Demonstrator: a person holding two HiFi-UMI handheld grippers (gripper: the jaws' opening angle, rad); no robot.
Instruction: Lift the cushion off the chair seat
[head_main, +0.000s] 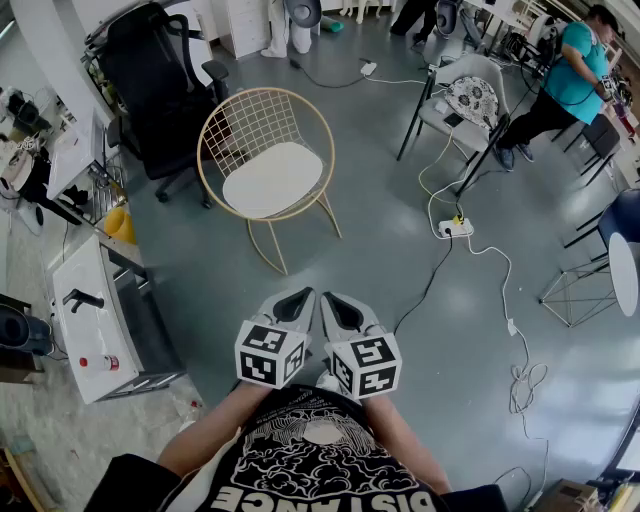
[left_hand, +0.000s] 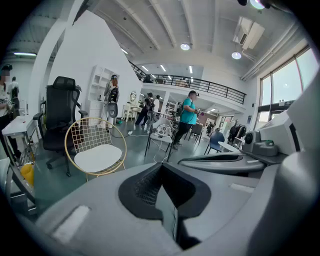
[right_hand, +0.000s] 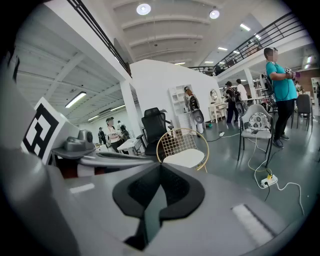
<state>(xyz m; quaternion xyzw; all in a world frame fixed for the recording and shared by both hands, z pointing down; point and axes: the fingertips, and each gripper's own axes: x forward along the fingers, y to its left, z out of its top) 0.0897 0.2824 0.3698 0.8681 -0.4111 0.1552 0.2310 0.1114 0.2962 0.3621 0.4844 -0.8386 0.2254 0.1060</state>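
I hold two grey plastic claws low in front of my chest, side by side. My left claw (head_main: 293, 300) and my right claw (head_main: 345, 308) each have their jaws closed together, with nothing between them. Ahead, well apart from both across the grey concrete floor (head_main: 380, 200), stands a round gold wire chair (head_main: 250, 120). The white oval cushion (head_main: 272, 178) lies flat on its seat, untouched. A black office chair (head_main: 160, 70) stands just behind it.
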